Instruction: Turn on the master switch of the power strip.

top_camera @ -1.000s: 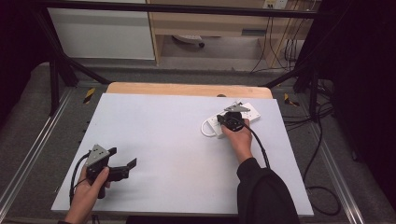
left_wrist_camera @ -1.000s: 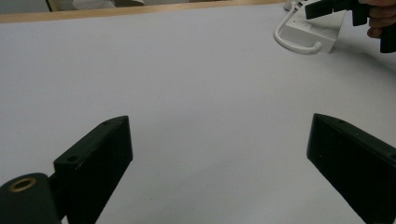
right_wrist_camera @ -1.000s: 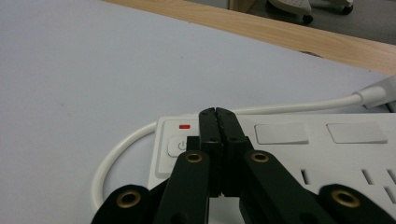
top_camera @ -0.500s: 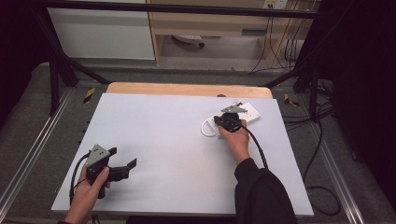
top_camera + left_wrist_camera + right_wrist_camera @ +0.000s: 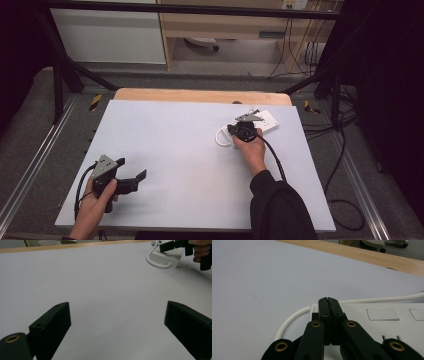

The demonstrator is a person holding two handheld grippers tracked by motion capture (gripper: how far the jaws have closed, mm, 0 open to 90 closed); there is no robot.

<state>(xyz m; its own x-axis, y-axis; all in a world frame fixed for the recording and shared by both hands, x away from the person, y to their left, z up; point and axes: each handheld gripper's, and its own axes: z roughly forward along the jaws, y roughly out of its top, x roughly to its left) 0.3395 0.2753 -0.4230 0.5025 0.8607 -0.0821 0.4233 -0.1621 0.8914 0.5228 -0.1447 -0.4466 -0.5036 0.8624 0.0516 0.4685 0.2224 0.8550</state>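
The right gripper (image 5: 328,300) is squeezed tight with nothing in it, its tip right over the near end of the white power strip (image 5: 372,322), which stretches away to the right; the left gripper (image 5: 131,179) sits wide open, far off

free: bare white table (image 5: 185,150) between both hands | obstacle: power strip (image 5: 265,121) with looped cord (image 5: 220,139), far right

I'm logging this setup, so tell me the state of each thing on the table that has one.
Left tongs: open, nothing between them, over bare table.
Right tongs: shut, tips over the power strip's end.
Power strip: lying flat, sockets up.
White cable: looped beside the strip.
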